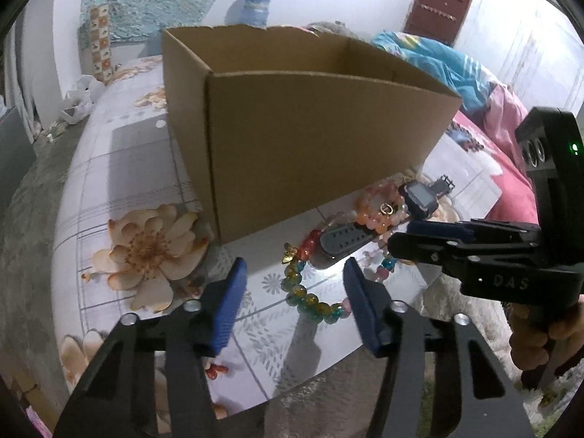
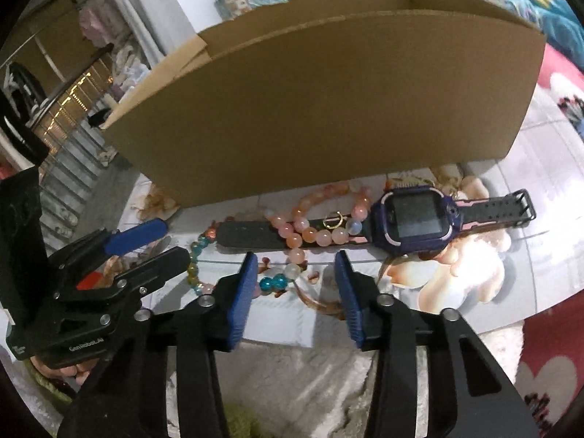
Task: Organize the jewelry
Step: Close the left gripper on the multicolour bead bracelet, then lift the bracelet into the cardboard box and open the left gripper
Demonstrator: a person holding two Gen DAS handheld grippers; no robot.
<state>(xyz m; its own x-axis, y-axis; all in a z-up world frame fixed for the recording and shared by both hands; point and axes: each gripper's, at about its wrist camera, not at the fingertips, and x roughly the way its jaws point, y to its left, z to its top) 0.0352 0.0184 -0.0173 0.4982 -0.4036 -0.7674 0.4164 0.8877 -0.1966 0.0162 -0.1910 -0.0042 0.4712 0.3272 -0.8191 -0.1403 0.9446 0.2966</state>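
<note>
An open cardboard box (image 1: 321,138) stands on the floral table; it also fills the right wrist view (image 2: 328,109). In front of it lie a dark smartwatch (image 2: 416,217) with a black strap, a peach bead bracelet (image 2: 321,235) with a small gold ring (image 2: 334,219), and a multicoloured glass bead bracelet (image 1: 310,301). The watch (image 1: 419,200) and peach bracelet (image 1: 376,215) also show in the left wrist view. My left gripper (image 1: 292,277) is open, just short of the glass beads. My right gripper (image 2: 294,266) is open, close before the peach bracelet and empty.
The glossy floral table (image 1: 146,189) ends at a rounded front edge above a pale fluffy rug (image 2: 310,376). Bedding in blue and pink (image 1: 474,84) lies behind right. A water bottle (image 1: 255,7) stands behind the box. Shelves and stairs (image 2: 73,109) are at left.
</note>
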